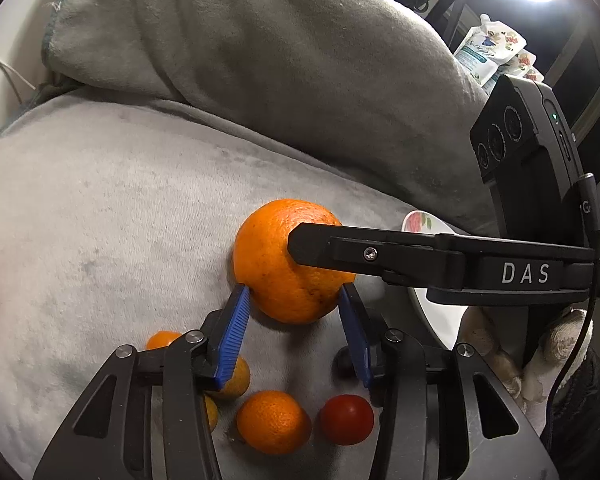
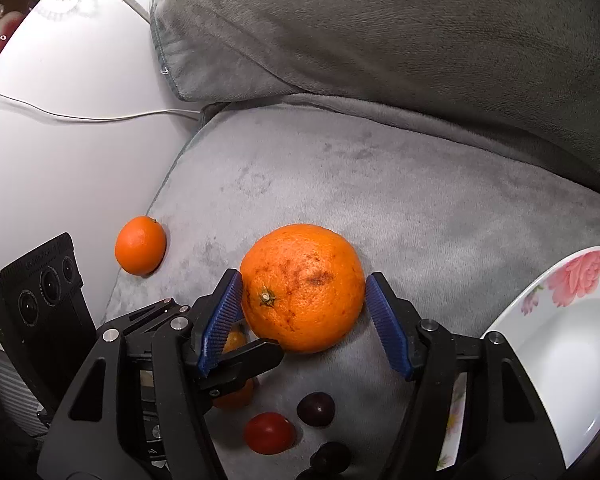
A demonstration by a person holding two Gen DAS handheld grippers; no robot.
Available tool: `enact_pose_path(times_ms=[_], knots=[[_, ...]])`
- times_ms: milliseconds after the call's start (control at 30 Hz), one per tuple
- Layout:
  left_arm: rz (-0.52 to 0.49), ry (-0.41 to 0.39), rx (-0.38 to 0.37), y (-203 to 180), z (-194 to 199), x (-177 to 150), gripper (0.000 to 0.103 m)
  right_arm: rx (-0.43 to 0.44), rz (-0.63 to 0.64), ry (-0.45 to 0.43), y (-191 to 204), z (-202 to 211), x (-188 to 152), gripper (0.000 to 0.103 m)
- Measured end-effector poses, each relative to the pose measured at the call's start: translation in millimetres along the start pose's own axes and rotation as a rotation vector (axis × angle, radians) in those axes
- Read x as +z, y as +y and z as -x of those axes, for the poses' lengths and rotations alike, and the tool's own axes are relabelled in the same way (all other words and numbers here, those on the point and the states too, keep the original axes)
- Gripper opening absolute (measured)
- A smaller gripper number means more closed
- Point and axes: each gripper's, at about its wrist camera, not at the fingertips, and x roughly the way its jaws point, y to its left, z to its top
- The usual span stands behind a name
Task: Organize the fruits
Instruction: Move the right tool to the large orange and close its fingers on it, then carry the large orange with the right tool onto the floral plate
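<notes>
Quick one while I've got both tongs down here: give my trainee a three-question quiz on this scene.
1. True or false: the big orange lies on the plate.
2. What sits between the pads of the right tongs? A) cherry tomato B) big orange C) small mandarin
3. Short answer: what pattern decorates the plate's rim?

Key: 1. False; it rests on the grey cushion, with the plate off to its right in the right wrist view. 2. B. 3. Flowers, pink ones.
</notes>
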Motion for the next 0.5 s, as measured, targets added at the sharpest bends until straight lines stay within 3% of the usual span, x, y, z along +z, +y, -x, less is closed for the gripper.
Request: enact_pose_path(times_ms=[500], knots=[[-0.063, -0.05, 0.012, -32.2, 16.6, -2.3, 0.044, -0.013, 0.029, -0.051, 6.9, 29.7, -7.7, 0.065]])
